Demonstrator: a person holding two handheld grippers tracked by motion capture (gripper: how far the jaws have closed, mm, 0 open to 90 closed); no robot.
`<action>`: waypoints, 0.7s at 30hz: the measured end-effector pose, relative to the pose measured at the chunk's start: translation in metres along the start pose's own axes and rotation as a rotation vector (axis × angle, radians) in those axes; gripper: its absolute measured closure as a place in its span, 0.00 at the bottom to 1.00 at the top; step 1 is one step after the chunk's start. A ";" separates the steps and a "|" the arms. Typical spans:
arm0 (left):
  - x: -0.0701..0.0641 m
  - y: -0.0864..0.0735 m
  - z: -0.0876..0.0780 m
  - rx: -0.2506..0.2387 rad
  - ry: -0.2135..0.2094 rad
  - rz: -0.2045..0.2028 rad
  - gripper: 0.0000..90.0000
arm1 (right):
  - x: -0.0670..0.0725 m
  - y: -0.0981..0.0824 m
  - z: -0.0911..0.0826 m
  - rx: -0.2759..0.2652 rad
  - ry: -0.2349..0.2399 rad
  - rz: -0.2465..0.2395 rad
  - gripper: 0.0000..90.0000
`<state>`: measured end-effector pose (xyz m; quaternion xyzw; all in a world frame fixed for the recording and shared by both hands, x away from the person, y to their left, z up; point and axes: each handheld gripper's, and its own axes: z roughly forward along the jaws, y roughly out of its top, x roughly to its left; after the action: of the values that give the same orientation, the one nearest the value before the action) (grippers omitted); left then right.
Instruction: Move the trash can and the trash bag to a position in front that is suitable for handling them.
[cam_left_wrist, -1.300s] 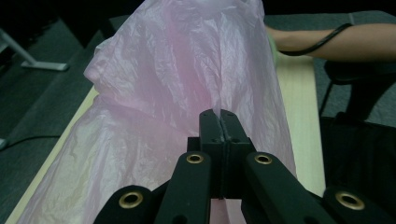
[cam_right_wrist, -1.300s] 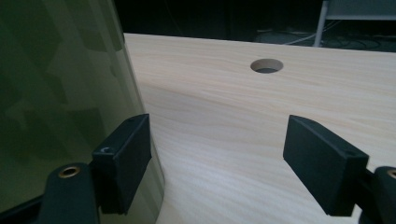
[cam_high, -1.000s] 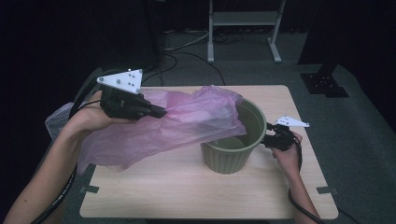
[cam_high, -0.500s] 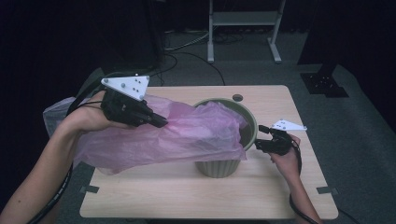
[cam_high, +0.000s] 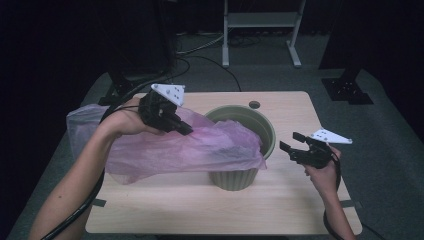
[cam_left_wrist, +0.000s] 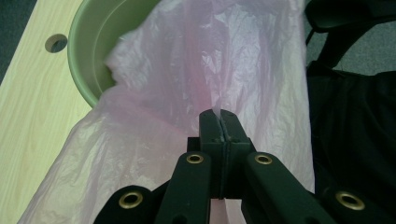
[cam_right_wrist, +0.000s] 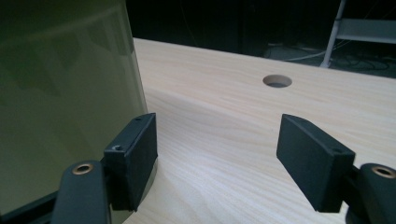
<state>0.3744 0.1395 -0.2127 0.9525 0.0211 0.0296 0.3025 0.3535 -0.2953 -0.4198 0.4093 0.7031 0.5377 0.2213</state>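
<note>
Pink plastic bag (cam_high: 185, 150), part-draped over green pot (cam_high: 260, 131), lining unfinished: left gripper (cam_high: 184, 129) fingers clamped on its edge; right gripper (cam_high: 291, 143) fingers open, empty, beside pot on counter (cam_high: 280, 200)

A light wooden table (cam_high: 280, 200) with rounded corners stands on a grey floor (cam_high: 395, 125). A round hole (cam_high: 254, 105) is cut through the top near the far edge. A green bin (cam_high: 235, 177) stands upright on the top, a little right of its middle. Strips of dark tape (cam_high: 98, 203) sit at the left and right edges near the front
</note>
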 end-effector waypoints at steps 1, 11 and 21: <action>0.001 0.002 0.003 0.008 0.004 0.000 1.00 | 0.000 0.002 -0.003 -0.005 0.001 -0.003 0.31; 0.017 0.019 0.026 0.056 0.063 -0.017 1.00 | 0.006 0.022 -0.036 -0.072 0.003 -0.043 0.31; 0.030 0.026 0.048 0.064 0.086 -0.033 1.00 | 0.013 0.035 -0.051 -0.079 0.075 -0.061 0.31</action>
<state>0.4079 0.0925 -0.2350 0.9591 0.0509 0.0648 0.2710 0.3194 -0.3113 -0.3686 0.3583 0.7013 0.5730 0.2271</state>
